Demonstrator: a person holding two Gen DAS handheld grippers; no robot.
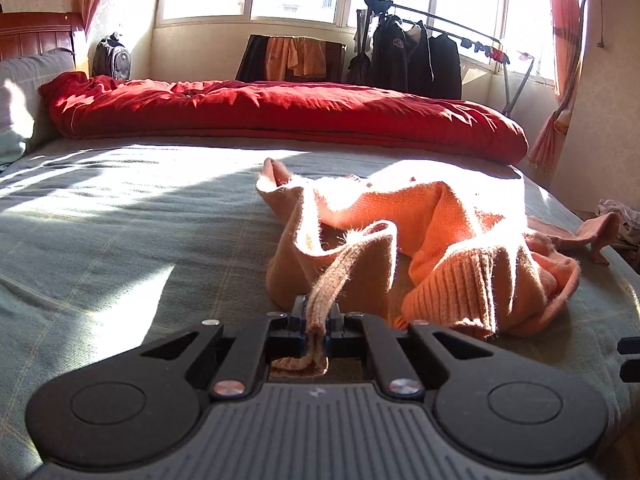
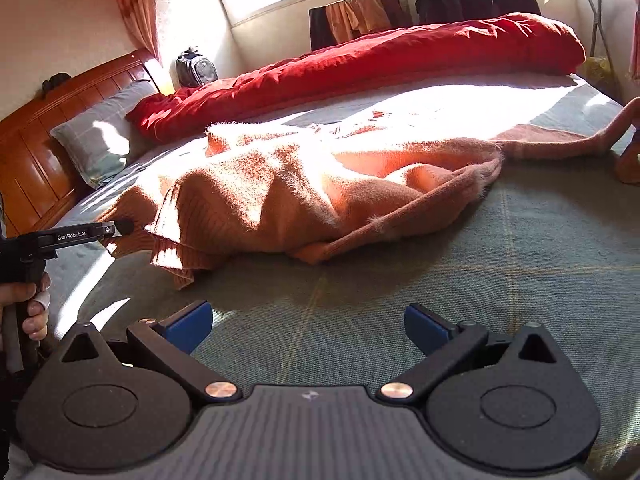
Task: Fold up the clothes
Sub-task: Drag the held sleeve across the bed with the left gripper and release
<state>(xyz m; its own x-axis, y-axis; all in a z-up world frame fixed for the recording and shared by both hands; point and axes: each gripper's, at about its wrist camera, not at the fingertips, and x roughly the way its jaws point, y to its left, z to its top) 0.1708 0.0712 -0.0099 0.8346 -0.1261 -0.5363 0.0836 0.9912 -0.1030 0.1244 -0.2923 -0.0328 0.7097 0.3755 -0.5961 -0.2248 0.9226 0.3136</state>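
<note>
An orange knitted sweater [image 1: 448, 240] lies crumpled on the grey-green bedsheet [image 1: 120, 220]. My left gripper [image 1: 317, 320] is shut on the sweater's ribbed hem, which runs as a band up between the blue pads. In the right wrist view the same sweater [image 2: 280, 192] spreads across the bed, one sleeve [image 2: 560, 144] trailing to the right. The left gripper [image 2: 120, 229] shows there at the far left, pinching the sweater's edge, held by a hand [image 2: 34, 308]. My right gripper [image 2: 308, 328] hovers open above bare sheet, a short way in front of the sweater, with nothing between its fingers.
A red quilt [image 1: 280, 112] lies rolled along the far side of the bed. A grey pillow [image 2: 100, 136] leans on the wooden headboard [image 2: 48, 128]. A clothes rack with dark jackets [image 1: 416, 56] stands by the window. The bed's right edge [image 1: 616, 264] is close to the sweater.
</note>
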